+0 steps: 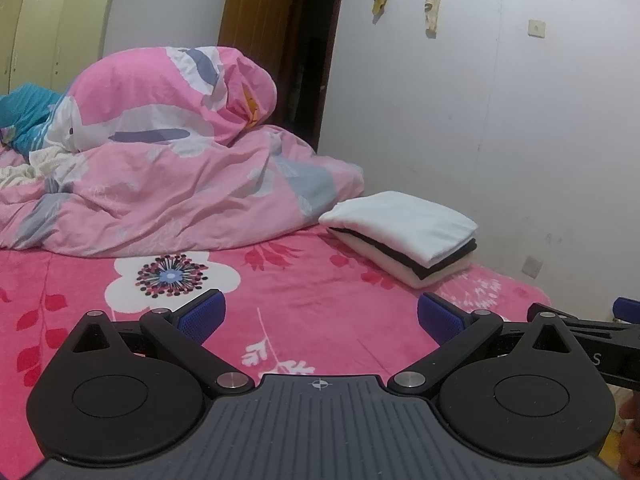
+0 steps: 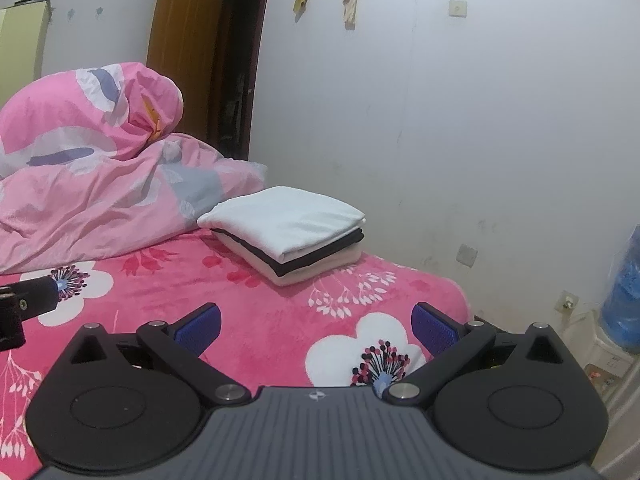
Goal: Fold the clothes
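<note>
A stack of three folded clothes (image 1: pixel 404 236) (image 2: pixel 290 236), white on top, black in the middle, cream below, rests on the pink flowered bed sheet (image 1: pixel 304 312) (image 2: pixel 260 316) near the wall. My left gripper (image 1: pixel 320 316) hovers open over the sheet, well short of the stack, holding nothing. My right gripper (image 2: pixel 316 326) is likewise open and empty, above the sheet in front of the stack. The right gripper's edge shows at the far right of the left wrist view (image 1: pixel 592 332); part of the left gripper's body (image 2: pixel 24 300) shows at the left of the right wrist view.
A bunched pink quilt (image 1: pixel 168 168) (image 2: pixel 92 184) fills the back left of the bed. White wall (image 1: pixel 500 140) runs along the bed's right side. An open doorway (image 1: pixel 308 52) is behind. A water dispenser bottle (image 2: pixel 624 292) stands at the far right past the bed's edge.
</note>
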Action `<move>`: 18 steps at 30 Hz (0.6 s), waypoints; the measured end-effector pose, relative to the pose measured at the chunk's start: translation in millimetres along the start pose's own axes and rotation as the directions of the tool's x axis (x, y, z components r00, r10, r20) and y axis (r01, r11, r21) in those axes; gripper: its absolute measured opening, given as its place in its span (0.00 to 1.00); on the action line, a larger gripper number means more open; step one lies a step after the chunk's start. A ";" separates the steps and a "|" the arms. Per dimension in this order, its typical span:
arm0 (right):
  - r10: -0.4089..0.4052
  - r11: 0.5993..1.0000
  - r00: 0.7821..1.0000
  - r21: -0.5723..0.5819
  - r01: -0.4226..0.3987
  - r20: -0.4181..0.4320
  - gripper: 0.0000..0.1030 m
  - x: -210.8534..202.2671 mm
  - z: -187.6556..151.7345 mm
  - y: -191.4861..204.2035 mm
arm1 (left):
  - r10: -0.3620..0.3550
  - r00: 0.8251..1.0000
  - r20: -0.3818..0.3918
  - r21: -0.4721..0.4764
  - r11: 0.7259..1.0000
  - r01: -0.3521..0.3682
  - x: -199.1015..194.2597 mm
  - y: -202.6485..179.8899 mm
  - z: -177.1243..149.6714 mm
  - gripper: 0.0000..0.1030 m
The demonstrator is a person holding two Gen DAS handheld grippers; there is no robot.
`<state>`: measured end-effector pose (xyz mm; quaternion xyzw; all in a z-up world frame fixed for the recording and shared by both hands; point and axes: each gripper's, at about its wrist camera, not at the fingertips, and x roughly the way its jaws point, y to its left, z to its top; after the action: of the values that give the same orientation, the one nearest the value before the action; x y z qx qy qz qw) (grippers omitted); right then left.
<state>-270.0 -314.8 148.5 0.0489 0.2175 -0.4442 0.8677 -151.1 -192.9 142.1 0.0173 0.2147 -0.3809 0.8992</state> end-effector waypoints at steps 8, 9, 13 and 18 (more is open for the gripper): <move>0.009 1.000 1.000 0.022 -0.008 -0.017 1.00 1.4 -1.0 -2.0 | 0.004 1.000 -0.006 0.011 1.000 -0.004 1.2 -2.9 -0.4 1.00; 0.009 1.000 1.000 0.022 -0.008 -0.017 1.00 1.5 -1.0 -1.9 | 0.005 1.000 -0.006 0.013 1.000 -0.005 1.2 -3.1 -0.4 1.00; 0.010 1.000 1.000 0.026 -0.009 -0.018 1.00 1.7 -0.4 -1.8 | 0.011 1.000 -0.007 0.016 1.000 -0.011 1.7 -3.5 0.0 1.00; 0.009 1.000 1.000 0.024 -0.009 -0.018 1.00 1.8 -0.4 0.1 | 0.014 1.000 -0.009 0.015 1.000 -0.014 2.8 -2.6 1.1 1.00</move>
<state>-269.2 -316.1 147.4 0.0642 0.2198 -0.4423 0.8671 -150.8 -196.9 142.4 0.0275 0.2159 -0.3762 0.9006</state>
